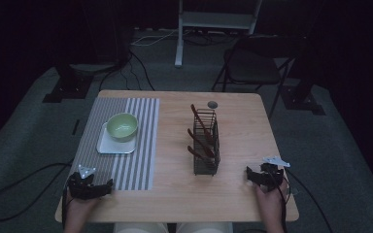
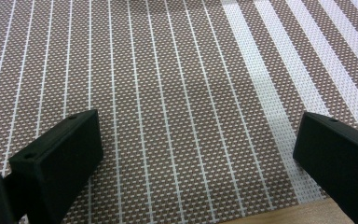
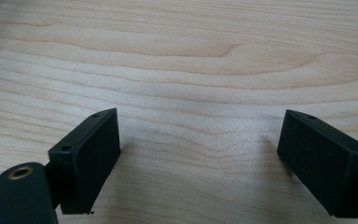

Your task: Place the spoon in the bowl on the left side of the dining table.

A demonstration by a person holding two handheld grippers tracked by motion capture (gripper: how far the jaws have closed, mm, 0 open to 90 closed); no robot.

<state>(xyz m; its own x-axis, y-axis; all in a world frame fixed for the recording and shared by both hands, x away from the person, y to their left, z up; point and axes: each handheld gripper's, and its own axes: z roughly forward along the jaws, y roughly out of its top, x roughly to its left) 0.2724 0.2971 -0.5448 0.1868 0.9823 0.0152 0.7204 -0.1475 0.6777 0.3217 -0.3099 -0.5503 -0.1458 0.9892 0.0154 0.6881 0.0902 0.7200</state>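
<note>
The left tongs (image 1: 108,185) rest at the near edge of the striped mat (image 1: 141,145), jaws spread wide with nothing between them; the left gripper view looks straight down on the mat's weave. The right tongs (image 1: 249,174) sit on the bare table (image 1: 243,126) near its near right corner, jaws equally wide and empty, over plain wood grain in the right gripper view.

Nothing is held yet, so the step in hand looks like a first reach. The wire rack (image 1: 206,143) stands mid-table, between the two hands, with three dark spoons (image 1: 201,141) leaning in it, handles up and toward the far left. The green bowl (image 1: 122,126) sits on a white tray (image 1: 108,144) on the mat, left of the rack and well apart from it.

To do this well, the right tongs are nearer the rack and should go for a spoon. Come in from above and take the topmost handle high up, clear of the wires, closing across the handle's narrow side. Lift along the spoon's own lean, not straight up, or the bowl end may catch the rack and tip it. The left tongs could steady the rack's near edge if it shifts.
</note>
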